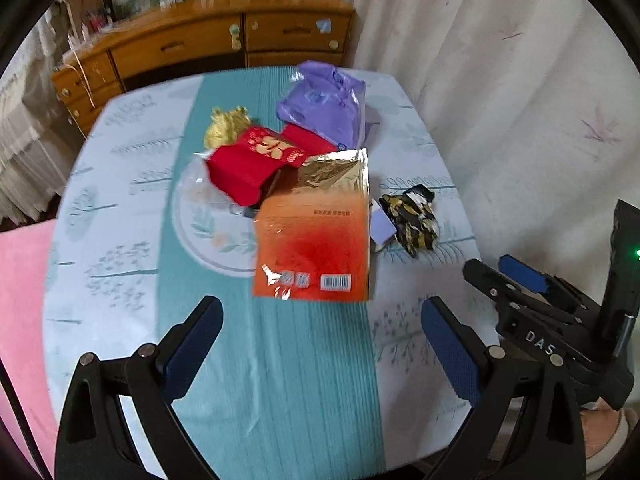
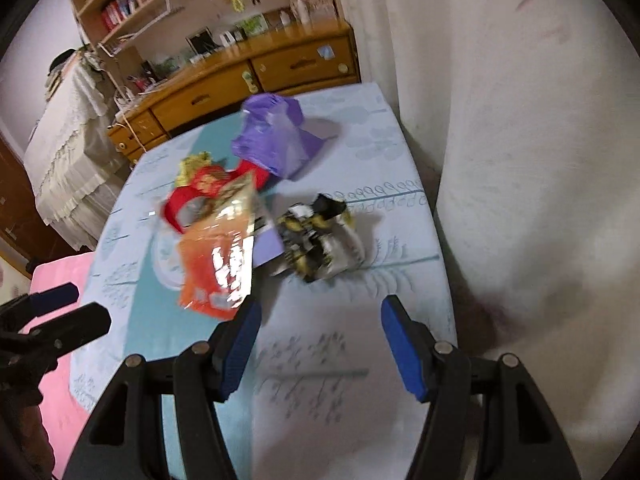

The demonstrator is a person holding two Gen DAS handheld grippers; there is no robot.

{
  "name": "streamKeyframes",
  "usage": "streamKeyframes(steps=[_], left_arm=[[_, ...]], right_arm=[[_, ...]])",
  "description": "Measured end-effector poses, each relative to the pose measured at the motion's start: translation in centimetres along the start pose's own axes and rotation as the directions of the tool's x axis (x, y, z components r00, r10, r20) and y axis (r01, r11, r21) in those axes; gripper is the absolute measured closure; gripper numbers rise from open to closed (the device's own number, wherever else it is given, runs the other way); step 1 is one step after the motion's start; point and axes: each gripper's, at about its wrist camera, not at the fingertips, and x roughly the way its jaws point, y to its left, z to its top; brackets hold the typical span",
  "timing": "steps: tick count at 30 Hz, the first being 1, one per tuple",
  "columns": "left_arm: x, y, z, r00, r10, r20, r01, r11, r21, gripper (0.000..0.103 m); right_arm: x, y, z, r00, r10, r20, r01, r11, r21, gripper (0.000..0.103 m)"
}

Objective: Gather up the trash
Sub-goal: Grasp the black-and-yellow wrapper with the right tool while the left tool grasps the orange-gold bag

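Trash lies in a pile on the table. An orange foil pouch (image 1: 316, 236) lies nearest, with a red snack bag (image 1: 256, 164) behind it, a crumpled gold wrapper (image 1: 226, 128), a purple plastic bag (image 1: 324, 104) and a black-and-gold wrapper (image 1: 412, 216) to the right. They also show in the right wrist view: the pouch (image 2: 218, 264), red bag (image 2: 192, 196), purple bag (image 2: 276, 140), black-and-gold wrapper (image 2: 320, 240). My left gripper (image 1: 322, 312) is open and empty just short of the pouch. My right gripper (image 2: 320, 316) is open and empty just short of the black-and-gold wrapper.
The table wears a light blue and teal cloth (image 1: 280, 360). A white curtain (image 1: 500, 100) hangs close on the right. A wooden dresser (image 1: 224, 40) stands behind the table. A pink surface (image 1: 20, 300) lies at the left. The right gripper also shows in the left wrist view (image 1: 520, 284).
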Motion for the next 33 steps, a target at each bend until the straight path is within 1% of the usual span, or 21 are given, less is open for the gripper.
streamKeyframes(steps=[4,10,11,12,15,18,23,26,29,32,33], left_arm=[[3.2,0.4,1.8,0.999,0.003,-0.037,-0.005,1.0,-0.031,0.004],[6.5,1.9,3.4,0.996,-0.041,-0.084,0.035,0.996,-0.08,0.004],[6.8,2.2,3.5,0.995,-0.044,-0.088,0.037,0.996,-0.085,0.004],[7.0,2.6,3.6,0.995,-0.047,-0.089,0.038,0.995,-0.093,0.004],[8.2,4.1,3.9,0.991,-0.088,-0.102,0.074,0.989,-0.13,0.004],[9.4,5.1,4.1,0.985,-0.126,-0.114,0.106,0.981,-0.162,0.004],[11.8,5.8,4.4,0.98,-0.137,-0.142,0.108,0.975,-0.195,0.005],[12.7,5.5,4.7,0.98,-0.14,-0.144,0.111,0.976,-0.19,0.005],[13.4,5.2,4.9,0.98,-0.137,-0.146,0.111,0.978,-0.177,0.005],[14.1,4.8,5.0,0.98,-0.132,-0.149,0.108,0.981,-0.162,0.005],[14.3,4.7,5.0,0.98,-0.136,-0.149,0.111,0.981,-0.162,0.005]], right_arm=[[3.5,-1.2,2.3,0.998,0.052,-0.035,-0.05,0.997,0.055,0.04],[8.4,-1.3,4.8,0.991,0.089,-0.1,-0.08,0.993,0.09,0.039],[9.1,-1.3,5.0,0.988,0.102,-0.115,-0.091,0.991,0.094,0.038],[9.5,-1.3,5.1,0.987,0.108,-0.118,-0.097,0.991,0.096,0.033],[10.2,-1.2,5.2,0.986,0.112,-0.126,-0.103,0.992,0.079,0.029],[10.3,-1.2,5.1,0.985,0.121,-0.125,-0.114,0.992,0.055,0.029],[10.4,-1.5,5.4,0.979,0.145,-0.146,-0.143,0.989,0.027,0.029],[10.5,-1.7,5.5,0.976,0.15,-0.16,-0.149,0.989,0.018,0.029],[10.7,-1.8,5.5,0.974,0.156,-0.167,-0.156,0.988,0.009,0.027],[11.3,-1.9,5.2,0.966,0.178,-0.19,-0.178,0.984,0.016,0.021],[11.3,-1.9,5.0,0.967,0.173,-0.185,-0.175,0.984,0.002,0.021]])
